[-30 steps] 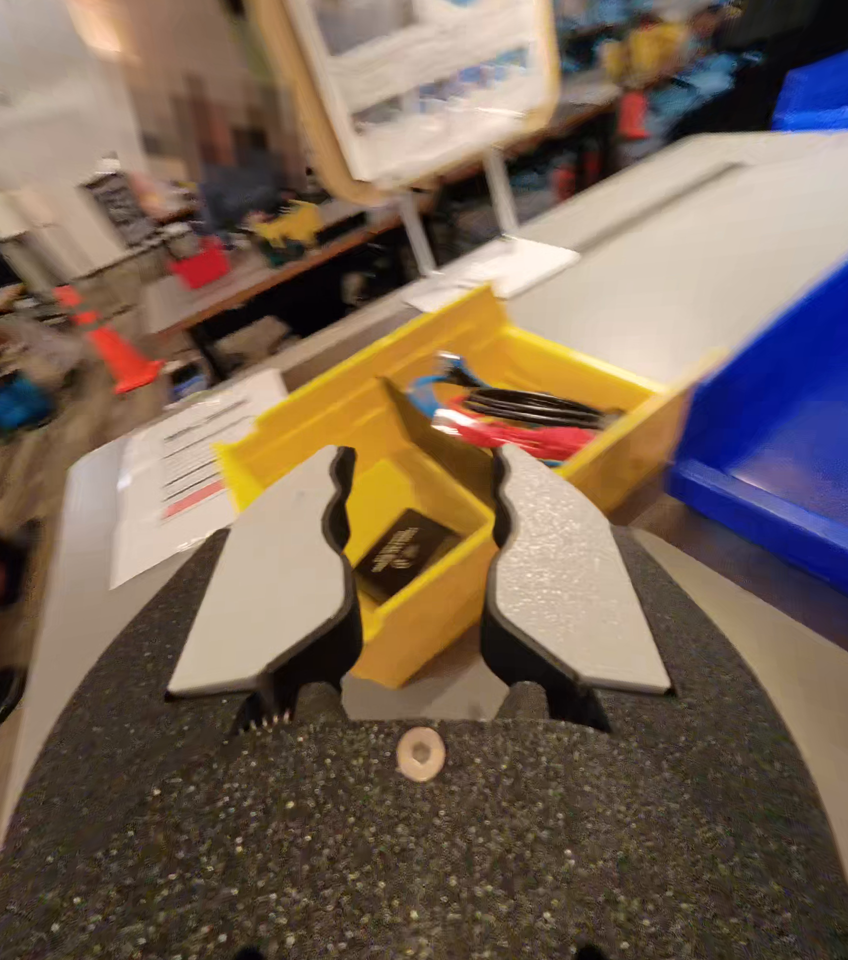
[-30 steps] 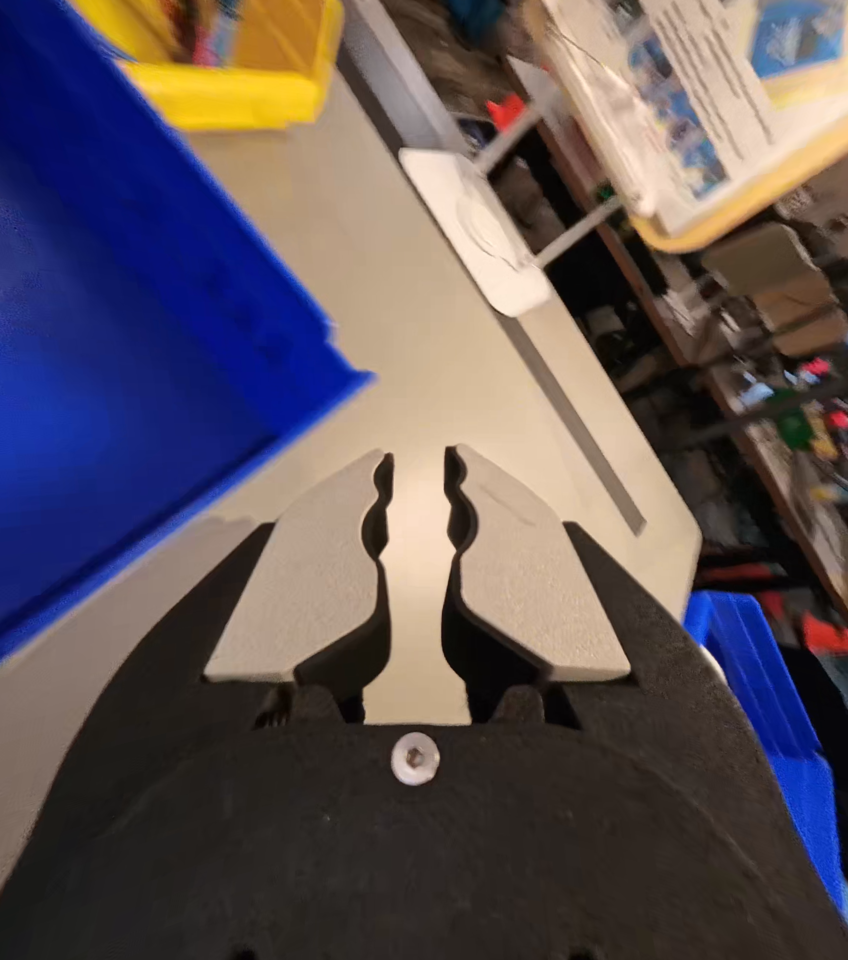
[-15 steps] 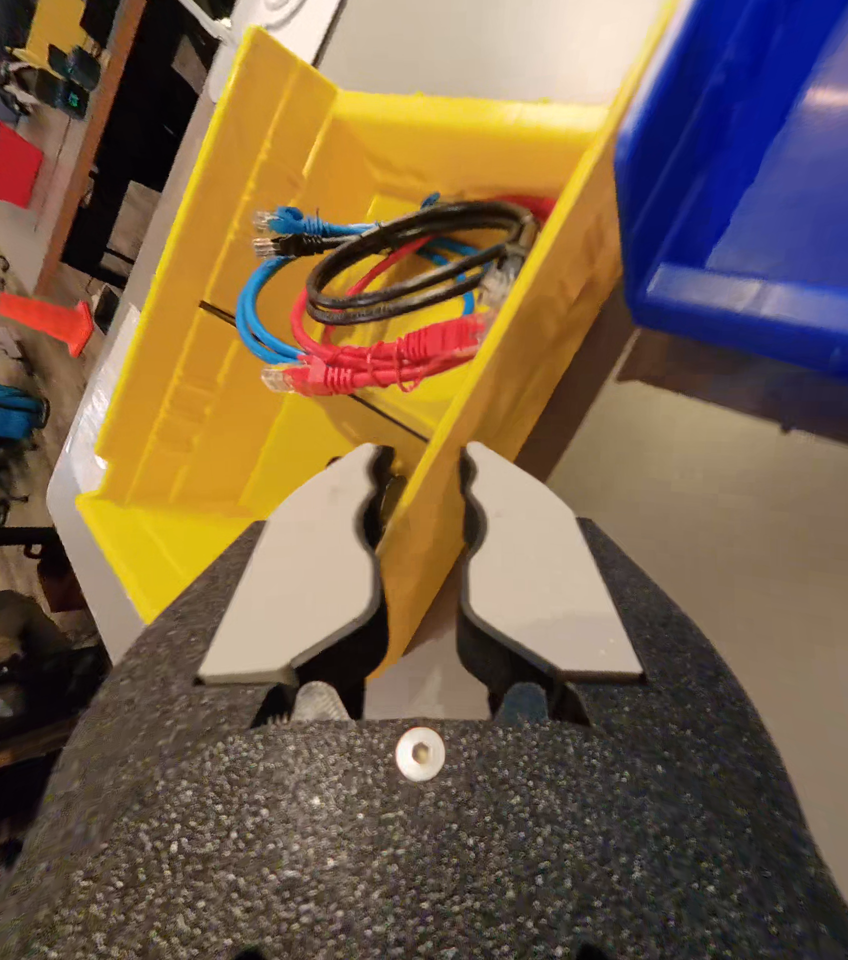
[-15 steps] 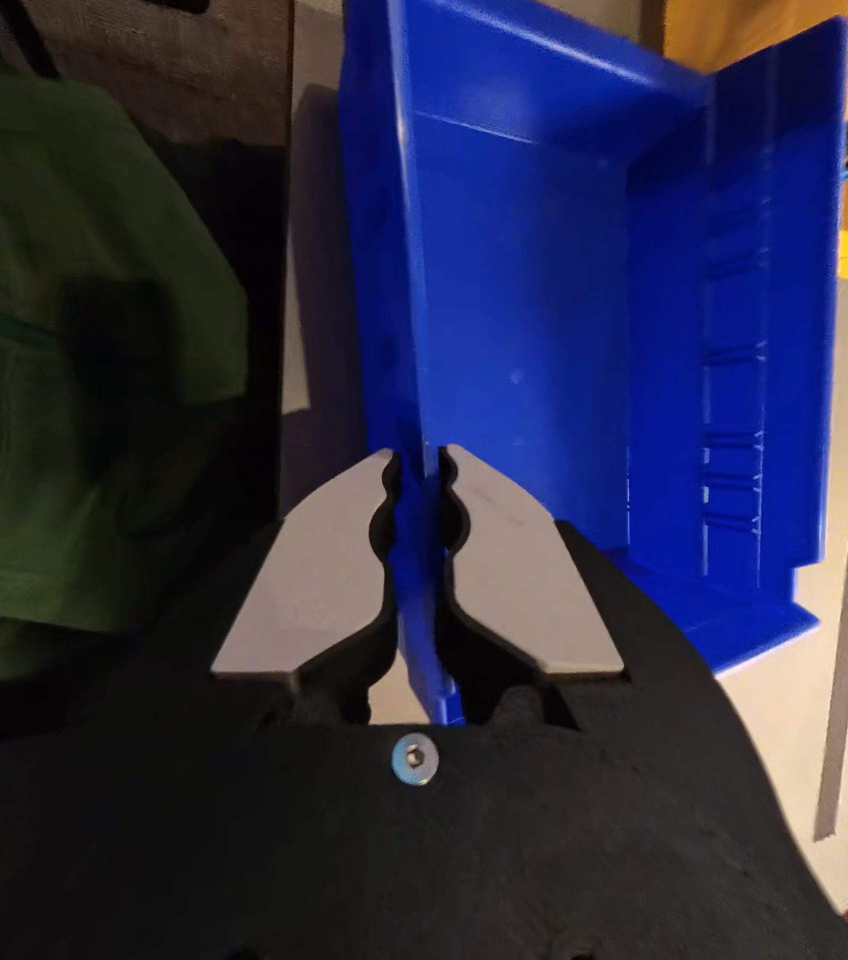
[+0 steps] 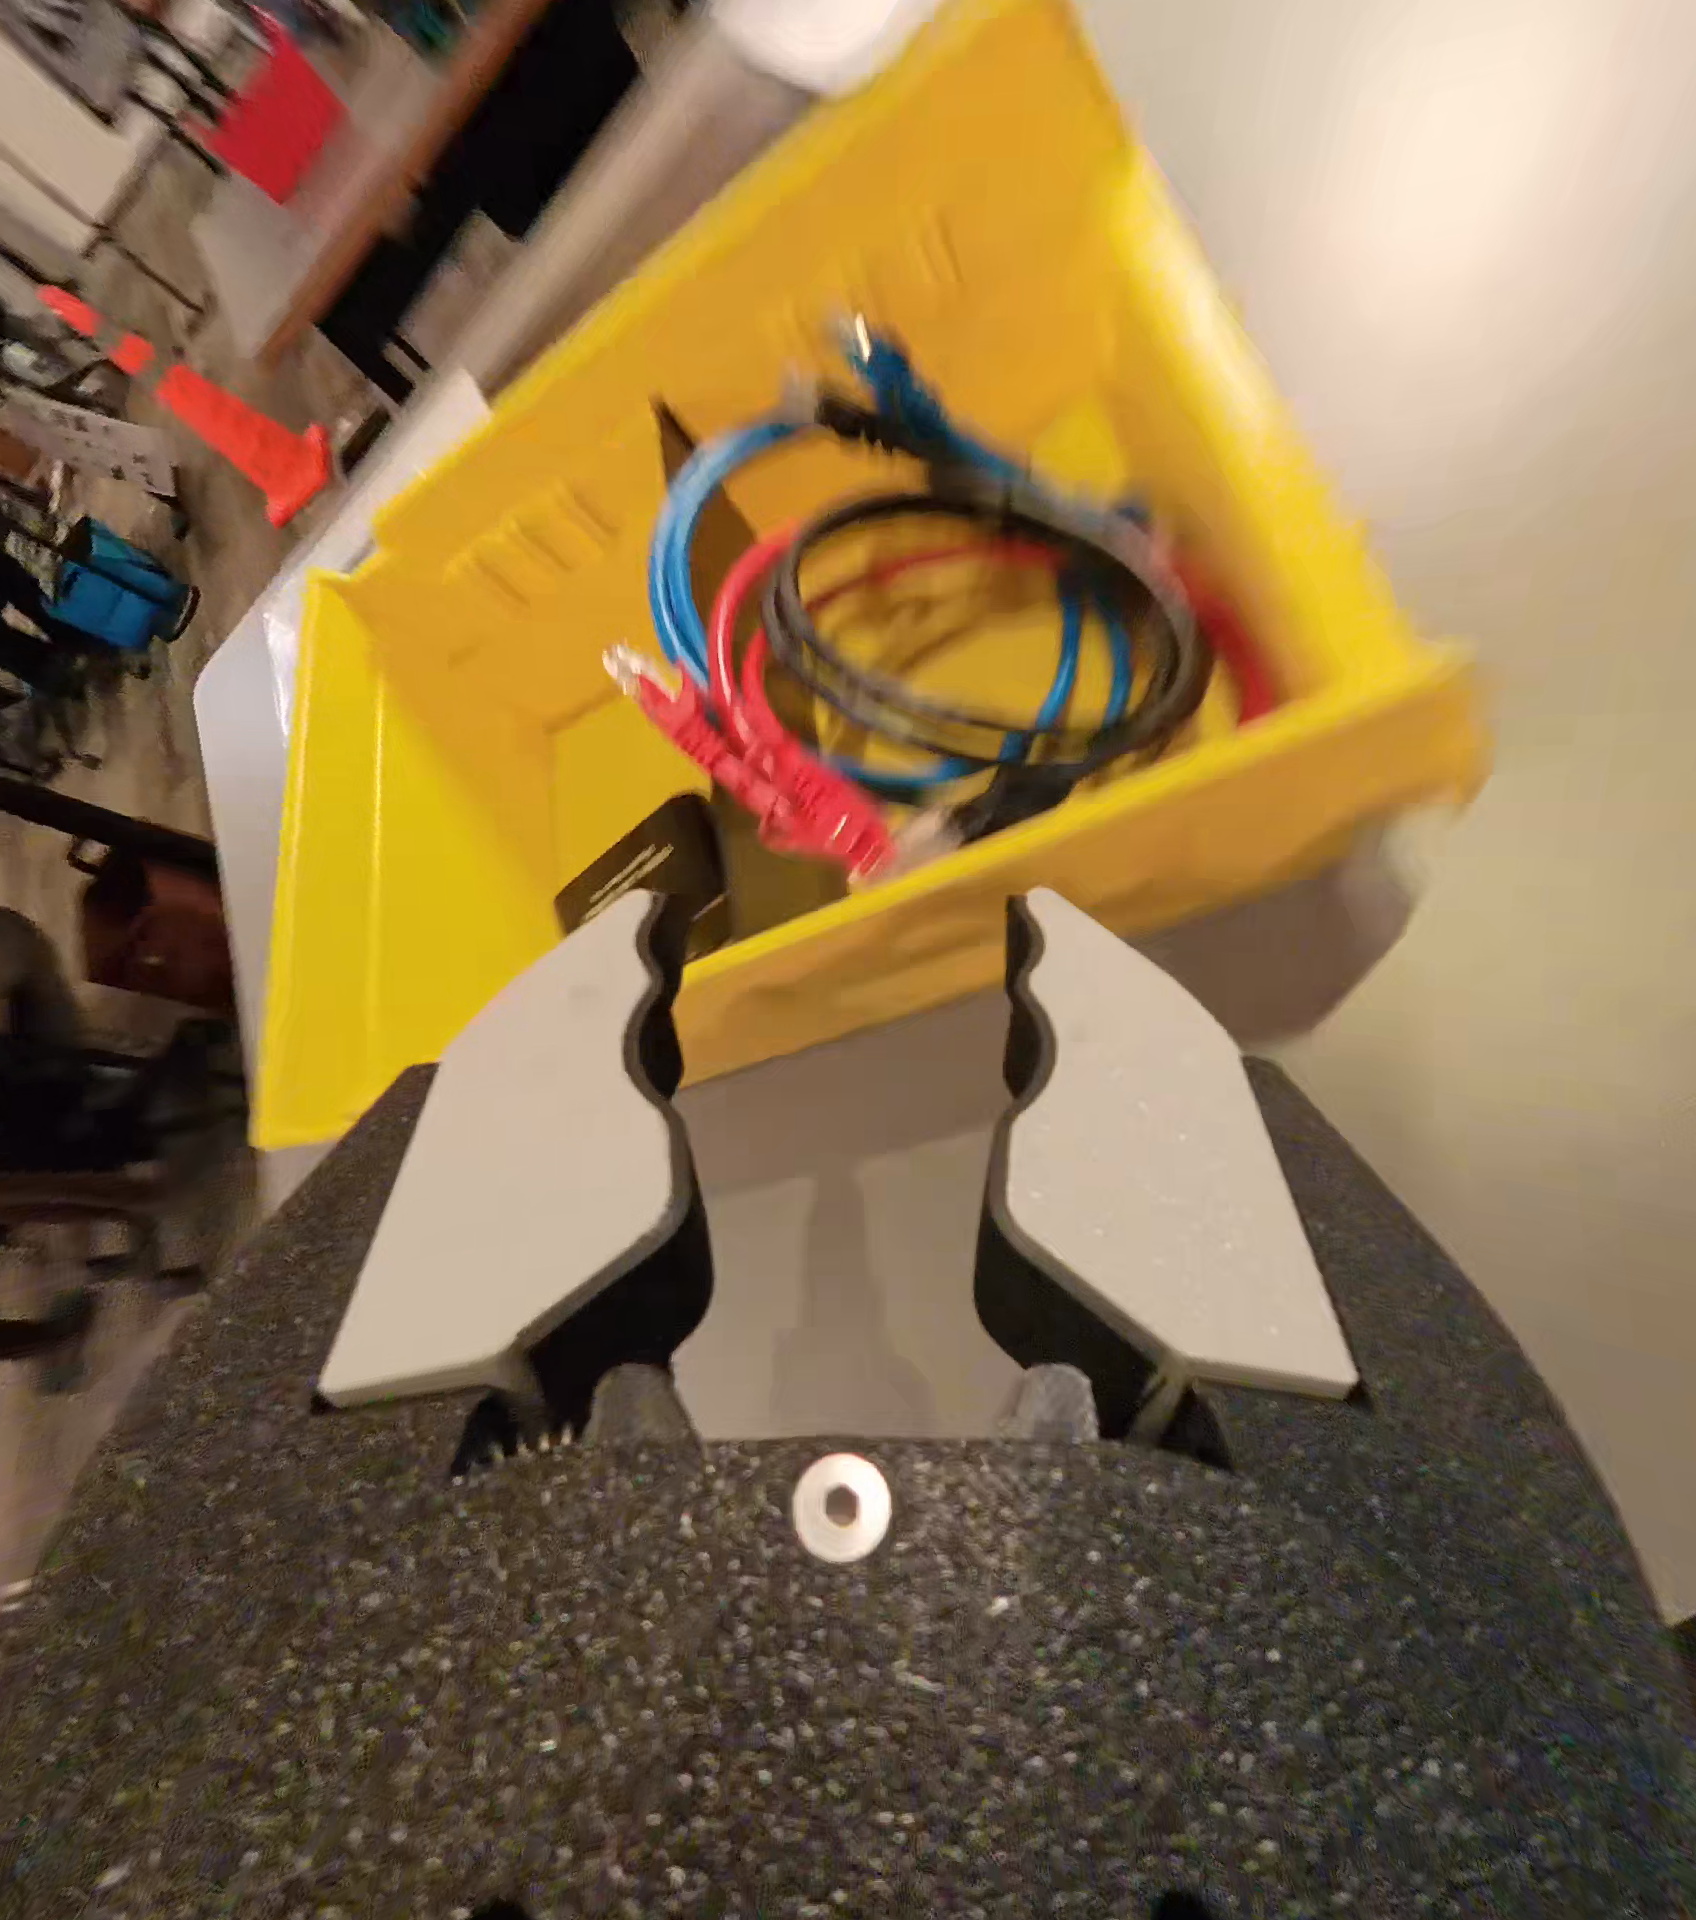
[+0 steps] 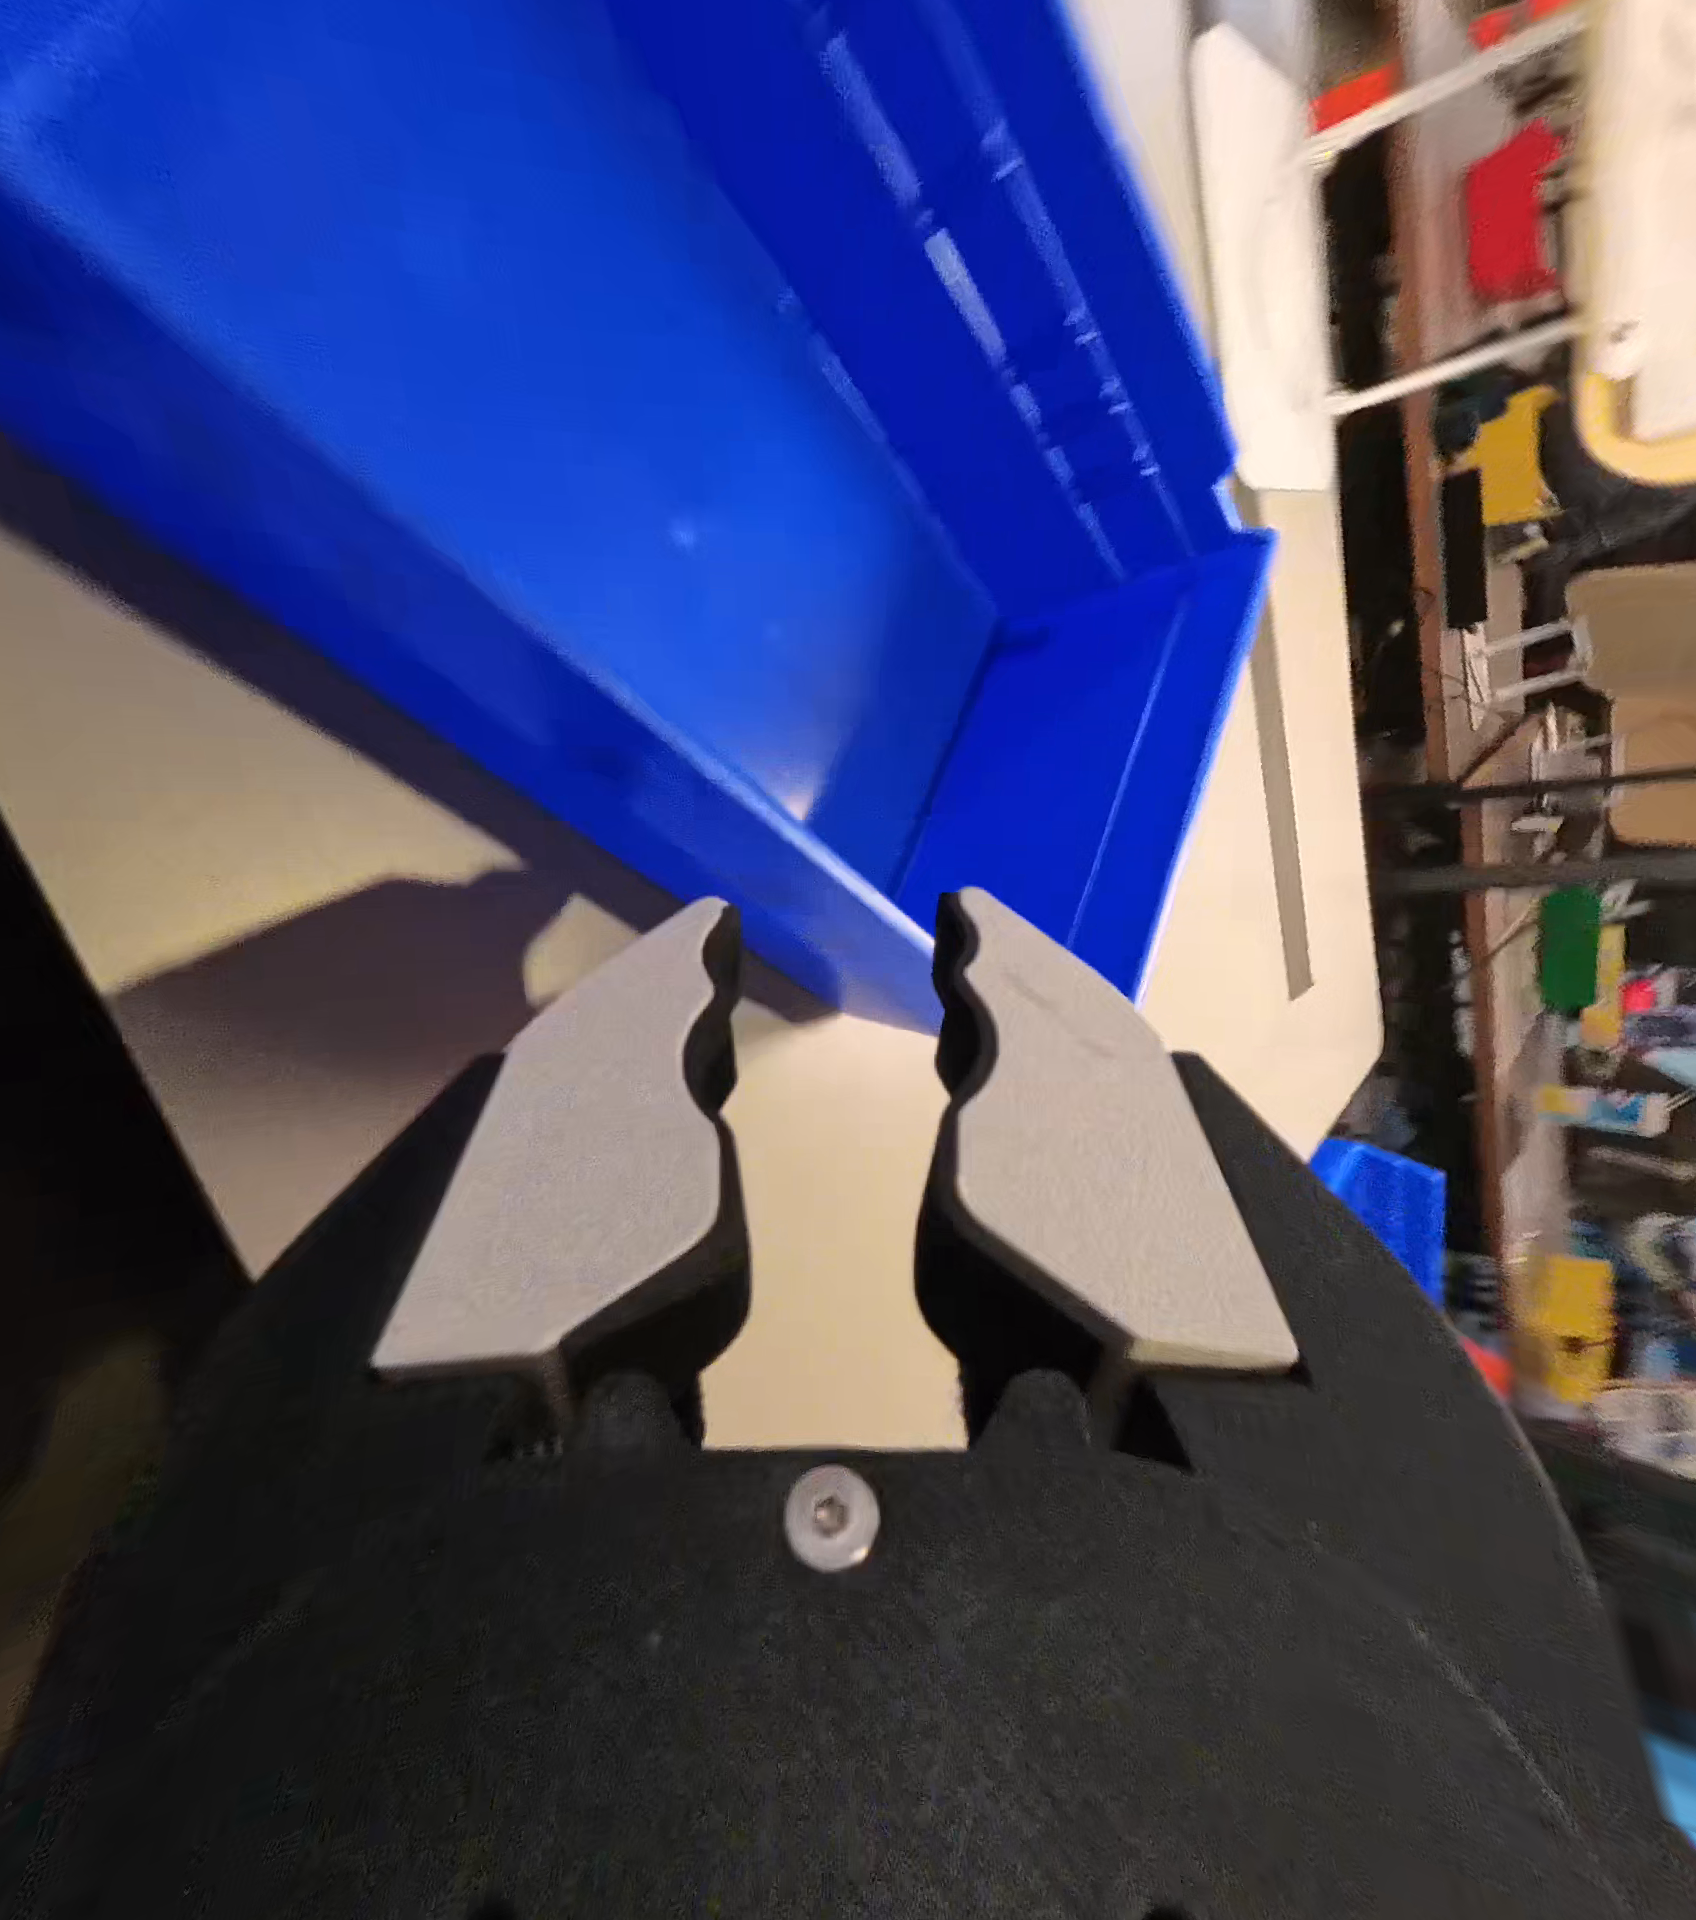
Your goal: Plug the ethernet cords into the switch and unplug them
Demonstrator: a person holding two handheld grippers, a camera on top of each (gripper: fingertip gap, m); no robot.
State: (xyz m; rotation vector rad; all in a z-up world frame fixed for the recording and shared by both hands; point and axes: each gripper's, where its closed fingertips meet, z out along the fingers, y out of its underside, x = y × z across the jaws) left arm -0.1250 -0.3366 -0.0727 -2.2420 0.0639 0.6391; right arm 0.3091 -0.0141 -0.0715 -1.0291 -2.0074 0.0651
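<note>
The left tongs stand wide open and hold nothing, hovering just short of the near wall of the yellow bin on the counter. The right tongs are parted by a moderate gap, also empty, with a corner of the blue bin showing between their tips; whether they touch it I cannot tell. The task's cords lie coiled together inside the yellow bin: one blue cord, one red cord and one black cord, three in all, looped through each other. A dark flat box in the bin's near corner is probably the switch, though blur hides its detail. There are two bins, one yellow and one blue, and the blue one looks empty. The likely trouble from here is the tangle: lifting one plug could drag all three cords out together, or tug the light bin along the counter. The plugs are small and their clips fragile, so a careless squeeze may slip or snap one.
</note>
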